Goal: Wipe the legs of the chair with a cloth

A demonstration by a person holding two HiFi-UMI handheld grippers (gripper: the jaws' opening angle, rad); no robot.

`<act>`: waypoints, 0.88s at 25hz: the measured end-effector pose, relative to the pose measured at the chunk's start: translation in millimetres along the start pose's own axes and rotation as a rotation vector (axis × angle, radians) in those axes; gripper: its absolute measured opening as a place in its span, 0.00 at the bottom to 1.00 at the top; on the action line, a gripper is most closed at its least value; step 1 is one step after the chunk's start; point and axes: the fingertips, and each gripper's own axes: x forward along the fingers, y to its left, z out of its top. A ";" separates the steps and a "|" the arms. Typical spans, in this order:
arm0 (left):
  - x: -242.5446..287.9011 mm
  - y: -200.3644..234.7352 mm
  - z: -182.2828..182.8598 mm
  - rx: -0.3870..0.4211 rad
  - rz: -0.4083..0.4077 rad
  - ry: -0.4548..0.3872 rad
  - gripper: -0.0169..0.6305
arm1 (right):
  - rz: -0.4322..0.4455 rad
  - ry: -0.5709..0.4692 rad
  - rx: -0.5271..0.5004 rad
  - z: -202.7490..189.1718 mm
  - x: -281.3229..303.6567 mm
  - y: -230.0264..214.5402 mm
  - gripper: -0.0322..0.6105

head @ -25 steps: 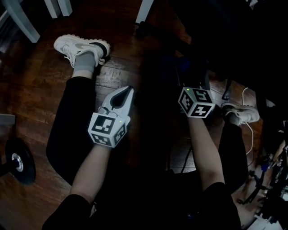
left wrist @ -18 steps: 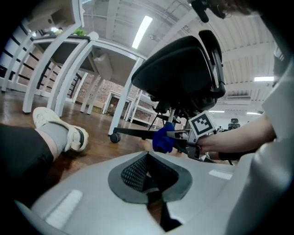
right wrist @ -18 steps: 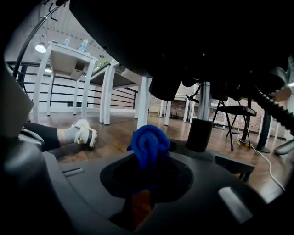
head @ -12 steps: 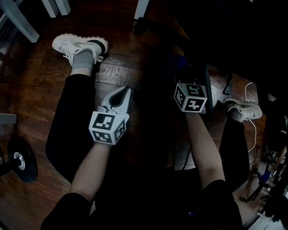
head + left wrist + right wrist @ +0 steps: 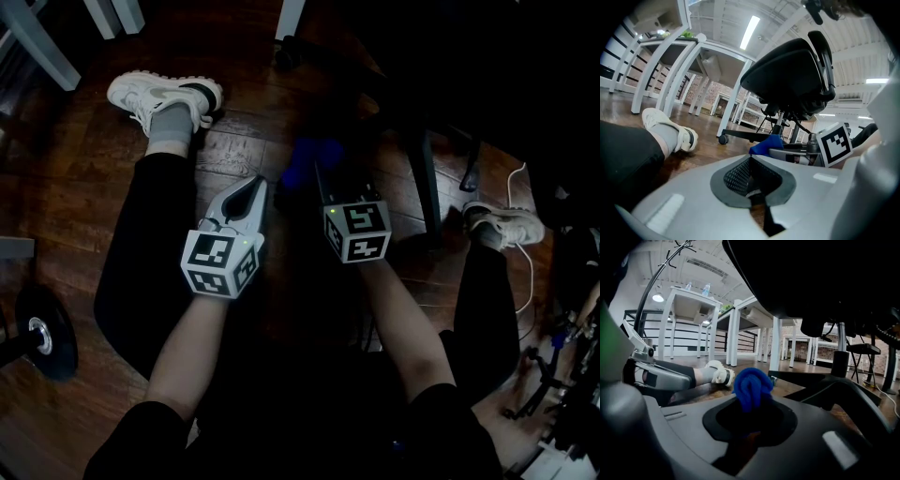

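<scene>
The black office chair stands ahead of me; one base leg with a caster reaches left over the wooden floor. In the head view its dark legs lie beyond both grippers. My right gripper is shut on a bunched blue cloth, which shows as a blue patch just short of the chair base. A black chair leg runs right behind the cloth. My left gripper is shut with nothing in it, beside the right one, its tips pointing at the chair.
The person's legs stretch out on the floor, with a white sneaker at the left and another at the right. A black weight plate lies at the left, white table legs at the back left, cables at the right.
My right gripper has moved left and down, closer to the left gripper, and the blue cloth now shows at its tips. The left gripper has hardly moved.
</scene>
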 end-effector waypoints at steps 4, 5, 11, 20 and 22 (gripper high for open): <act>1.4 -0.8 -1.6 0.012 0.007 0.003 0.03 | 0.030 0.002 0.000 -3.2 -1.7 13.4 0.16; 1.7 -2.0 -2.2 0.013 0.009 0.003 0.03 | 0.043 0.001 -0.005 -3.6 -2.6 17.2 0.16; 4.3 -7.6 -5.4 0.056 0.015 0.032 0.03 | 0.135 -0.027 0.009 -7.1 -10.4 37.2 0.16; 16.5 -40.8 3.5 0.086 -0.014 0.002 0.03 | -0.166 -0.204 0.259 -3.6 -75.3 -122.7 0.16; 19.6 -48.5 -2.3 0.122 -0.024 0.021 0.03 | -0.210 -0.199 0.309 -12.0 -78.4 -149.2 0.16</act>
